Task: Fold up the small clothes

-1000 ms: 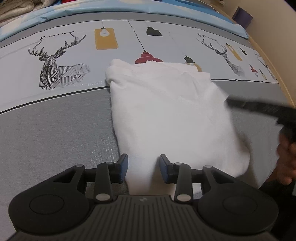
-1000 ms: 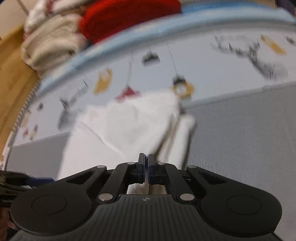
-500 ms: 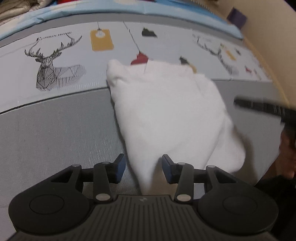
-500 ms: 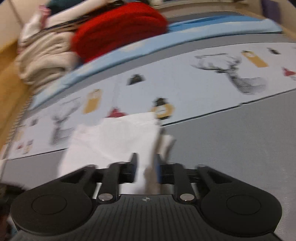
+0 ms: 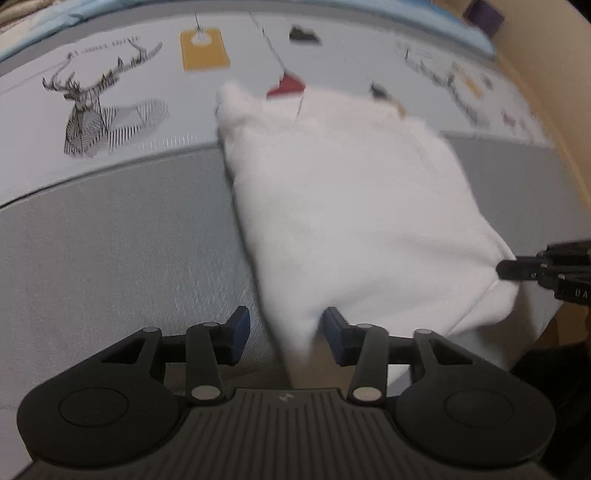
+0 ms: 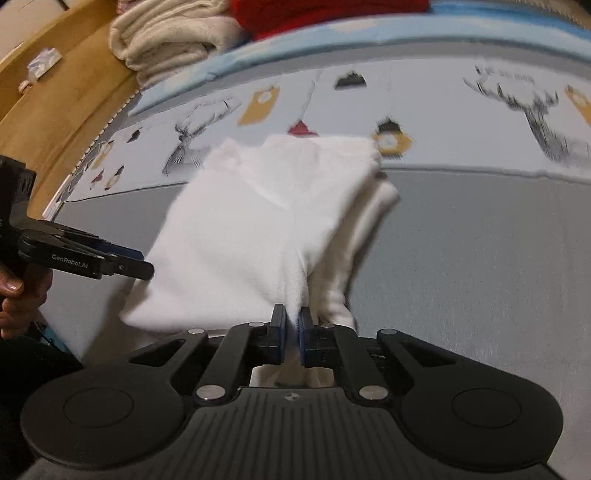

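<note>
A white folded garment (image 5: 343,206) lies on the grey and deer-print bed cover (image 5: 110,240). My left gripper (image 5: 286,334) is open, with the garment's near left corner hanging between its jaws. In the right wrist view the same garment (image 6: 258,221) shows, and my right gripper (image 6: 291,332) is shut on its near right corner, with a loose sleeve (image 6: 354,258) drooping beside it. The left gripper (image 6: 125,264) shows at the garment's left edge in the right wrist view. The right gripper (image 5: 517,269) shows at the right edge in the left wrist view.
A stack of folded cream towels (image 6: 166,40) and a red knit item (image 6: 325,14) sit at the bed's far end. A wooden floor (image 6: 55,96) lies off the bed's left edge in the right wrist view. A beige wall (image 5: 554,74) lies to the right in the left wrist view.
My right gripper opened, moved to the garment's near right corner, and closed on it. The left gripper stayed open and drew back as the garment's near corner narrowed between its jaws.
</note>
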